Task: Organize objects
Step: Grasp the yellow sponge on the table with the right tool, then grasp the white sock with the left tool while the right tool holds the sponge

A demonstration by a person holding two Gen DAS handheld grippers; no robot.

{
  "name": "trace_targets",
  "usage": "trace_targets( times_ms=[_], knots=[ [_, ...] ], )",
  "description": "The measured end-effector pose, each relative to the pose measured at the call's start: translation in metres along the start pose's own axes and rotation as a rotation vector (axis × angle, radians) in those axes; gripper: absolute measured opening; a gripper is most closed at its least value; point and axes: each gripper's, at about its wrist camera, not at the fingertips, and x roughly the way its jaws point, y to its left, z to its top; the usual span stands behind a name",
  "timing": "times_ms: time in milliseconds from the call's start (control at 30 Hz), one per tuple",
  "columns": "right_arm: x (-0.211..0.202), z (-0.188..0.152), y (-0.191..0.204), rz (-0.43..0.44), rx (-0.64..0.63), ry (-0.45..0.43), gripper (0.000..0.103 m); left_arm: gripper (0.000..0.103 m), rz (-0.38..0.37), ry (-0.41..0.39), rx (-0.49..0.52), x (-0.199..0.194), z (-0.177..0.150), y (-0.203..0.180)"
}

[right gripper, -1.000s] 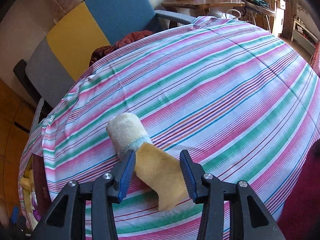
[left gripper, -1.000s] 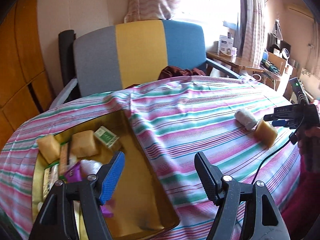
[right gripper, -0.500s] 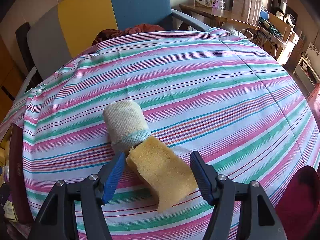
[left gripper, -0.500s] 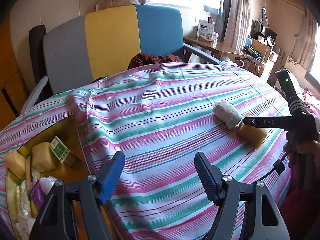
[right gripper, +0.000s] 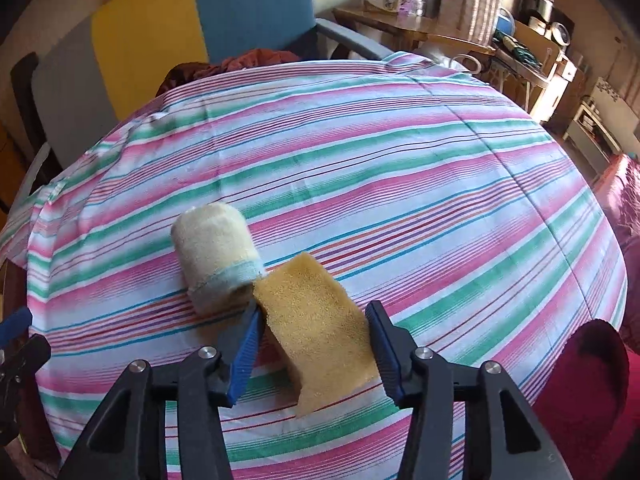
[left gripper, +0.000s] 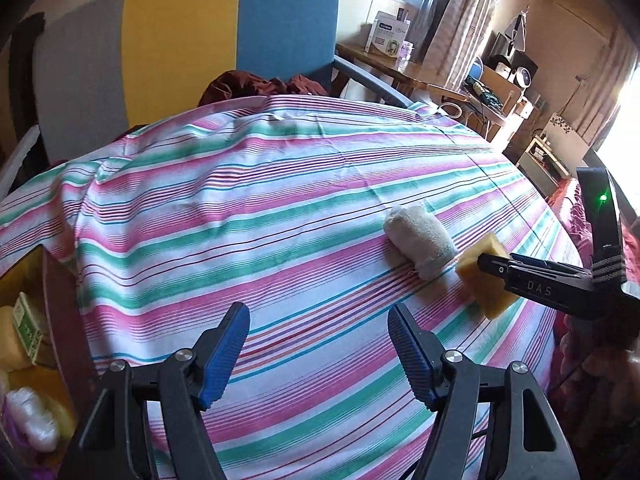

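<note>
The tablecloth (right gripper: 400,184) carried stripes of pink, green and white, with thin blue, red and orange lines between them. On it, the sponge (right gripper: 316,320) was mustard yellow, and the rolled cloth (right gripper: 216,252) was cream with a pale blue band at one end. Both grippers were black with blue ribbed pads (left gripper: 224,356) on the fingers. The chair (left gripper: 180,48) behind the table showed panels of grey, yellow and blue, and a dark red garment (left gripper: 260,84) lay on its seat. The box (left gripper: 52,340) was yellow inside.
</note>
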Motion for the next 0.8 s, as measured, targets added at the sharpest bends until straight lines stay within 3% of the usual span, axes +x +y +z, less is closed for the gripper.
trace_targets(
  times_ms=[167,467,600,667,733,800],
  knots=[
    [0.002,0.001,-0.026,-0.008,0.116,0.025,0.052,0.071,-0.055,0.054,0.01,0.031,0.022,-0.023],
    [0.006,-0.001,-0.027,0.013,0.135,0.053,0.053,0.072,-0.16,0.135,-0.062,0.088,0.064,-0.064],
    [0.007,-0.001,-0.027,0.015,0.134,0.053,0.053,0.072,-0.146,0.152,-0.048,0.11,0.072,-0.08],
    [0.008,-0.001,-0.027,0.013,0.13,0.054,0.053,0.072,-0.1,0.158,-0.033,0.12,0.071,-0.085],
    [0.008,-0.002,-0.027,0.014,0.127,0.053,0.053,0.059,-0.055,0.165,-0.015,0.128,0.066,-0.083],
    [0.007,-0.002,-0.027,0.015,0.122,0.052,0.053,0.058,-0.089,0.138,-0.015,0.125,0.059,-0.075]
  ],
)
